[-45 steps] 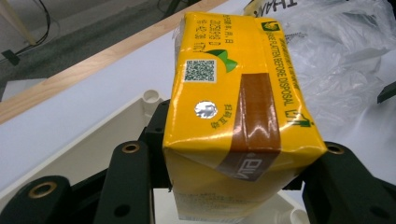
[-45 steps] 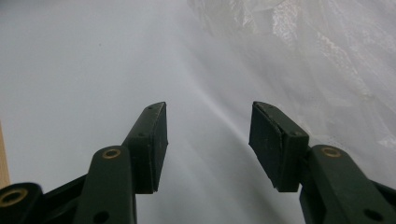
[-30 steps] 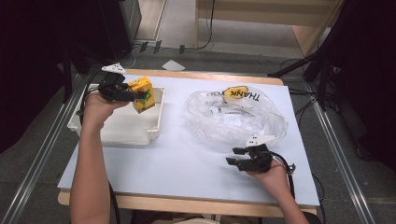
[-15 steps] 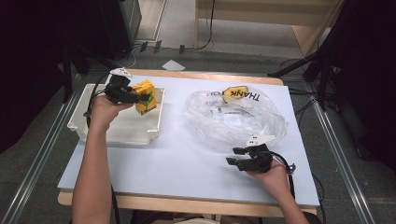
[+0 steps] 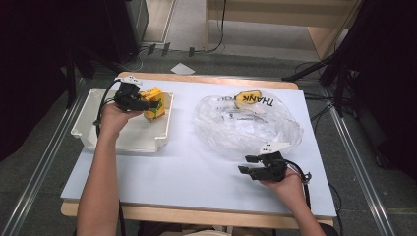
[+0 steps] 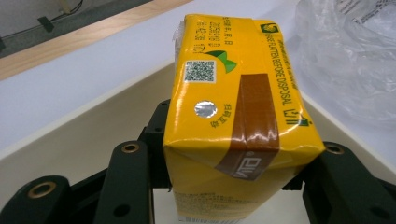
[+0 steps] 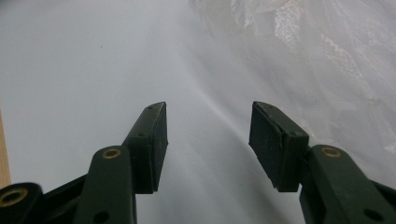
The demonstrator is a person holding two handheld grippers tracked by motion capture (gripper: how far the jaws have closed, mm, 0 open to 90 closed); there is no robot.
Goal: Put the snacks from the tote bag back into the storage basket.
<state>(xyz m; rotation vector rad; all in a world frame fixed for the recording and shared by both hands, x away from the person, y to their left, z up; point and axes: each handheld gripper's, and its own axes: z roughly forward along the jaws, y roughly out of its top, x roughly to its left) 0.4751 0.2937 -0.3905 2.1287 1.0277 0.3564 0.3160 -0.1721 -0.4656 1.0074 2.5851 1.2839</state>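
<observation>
Landmark: the white tray (image 5: 93, 135) at the left of the table (image 5: 187, 177).

Nearest the person, well to the right of the tray, the right gripper (image 5: 246, 164) rests low over the bare table surface; its jaws stand apart with nothing between them, released; in the right gripper view the gripper (image 7: 208, 140) shows both pads clear, with crinkled plastic beyond and to the right.

Just beyond that gripper, right of the tray and apart from it, lies the clear plastic bag (image 5: 246, 123), loosely spread; its far edge carries a yellow patch with dark lettering (image 5: 253, 98).

At the tray itself, the left hand (image 5: 110, 118) reaches in from the near side; the left gripper (image 5: 152, 105) is over the tray's far right corner, jaws clenched on the yellow carton (image 5: 153, 104); the carton sits within the tray's outline, tilted; whether it touches the tray floor cannot be told.

In the left gripper view, the carton (image 6: 233, 102) is clamped at its near end, one jaw at each side; its upper face bears a QR code, a round foil seal and a brown stripe; the tray wall (image 6: 93, 126) runs behind and below it; the bag (image 6: 350, 51) lies beyond the tray rim at upper right.
</observation>
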